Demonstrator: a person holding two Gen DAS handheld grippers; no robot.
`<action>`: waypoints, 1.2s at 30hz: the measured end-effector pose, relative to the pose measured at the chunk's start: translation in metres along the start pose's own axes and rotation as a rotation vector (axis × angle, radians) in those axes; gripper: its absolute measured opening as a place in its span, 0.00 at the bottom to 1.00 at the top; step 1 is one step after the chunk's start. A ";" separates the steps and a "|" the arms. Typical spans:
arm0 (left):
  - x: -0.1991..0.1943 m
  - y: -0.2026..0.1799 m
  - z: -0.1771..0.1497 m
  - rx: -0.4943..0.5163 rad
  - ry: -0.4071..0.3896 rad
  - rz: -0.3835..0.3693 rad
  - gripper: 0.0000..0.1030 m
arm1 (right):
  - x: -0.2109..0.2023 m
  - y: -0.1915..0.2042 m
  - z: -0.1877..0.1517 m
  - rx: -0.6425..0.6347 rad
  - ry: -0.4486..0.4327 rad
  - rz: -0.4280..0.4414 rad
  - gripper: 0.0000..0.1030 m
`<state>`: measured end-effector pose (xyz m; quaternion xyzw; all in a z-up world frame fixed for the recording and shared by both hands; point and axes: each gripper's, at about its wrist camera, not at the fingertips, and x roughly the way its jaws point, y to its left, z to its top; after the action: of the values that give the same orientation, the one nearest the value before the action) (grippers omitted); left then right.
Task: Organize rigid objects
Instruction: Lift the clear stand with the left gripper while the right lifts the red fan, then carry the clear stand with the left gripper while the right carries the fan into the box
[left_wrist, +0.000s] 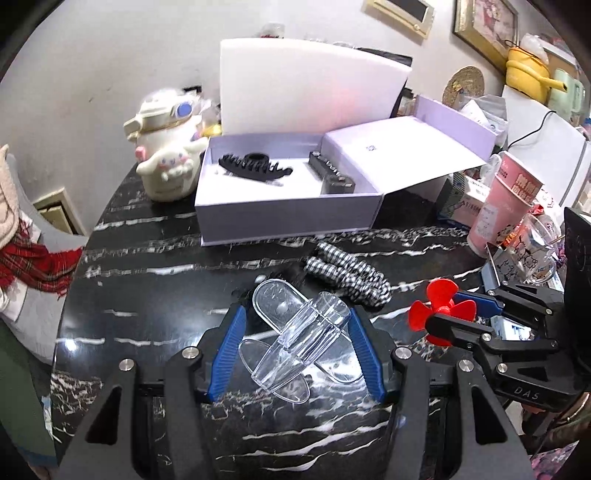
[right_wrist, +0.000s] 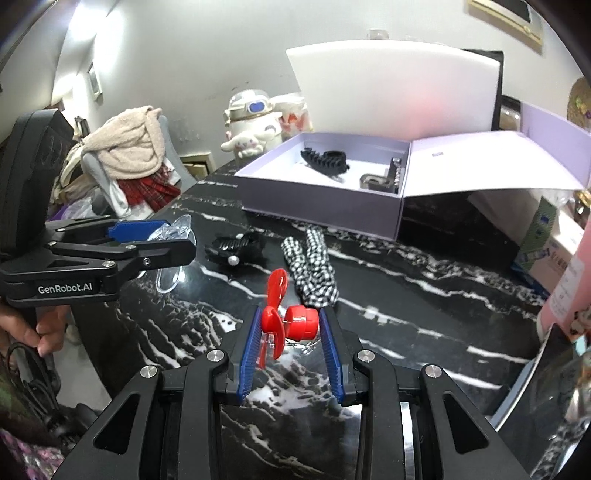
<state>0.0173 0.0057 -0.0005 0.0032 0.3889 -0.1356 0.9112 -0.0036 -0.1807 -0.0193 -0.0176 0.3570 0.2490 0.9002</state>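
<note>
My left gripper is shut on a clear plastic toy plane, held just above the black marble table. In the right wrist view the left gripper shows at the left with the clear plane between its pads. My right gripper is shut on a red propeller piece. From the left wrist, the right gripper sits at the right with the red propeller sticking out. An open white box stands beyond, holding a black claw clip and dark pieces.
A black-and-white checked fabric tie and a small black clip lie on the table before the box. A white plush-shaped jar stands left of the box. Pink cups and a glass mug crowd the right edge.
</note>
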 end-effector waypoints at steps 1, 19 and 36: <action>-0.001 -0.002 0.003 0.004 -0.006 0.008 0.55 | -0.002 -0.001 0.001 -0.002 -0.005 -0.005 0.31; -0.016 -0.023 0.041 0.059 -0.112 -0.029 0.55 | -0.019 -0.022 0.030 0.017 -0.046 -0.031 0.31; -0.007 -0.014 0.089 0.068 -0.149 -0.013 0.55 | -0.021 -0.033 0.091 -0.064 -0.104 -0.067 0.31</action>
<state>0.0721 -0.0158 0.0683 0.0214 0.3152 -0.1547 0.9361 0.0559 -0.2002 0.0574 -0.0454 0.3010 0.2308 0.9242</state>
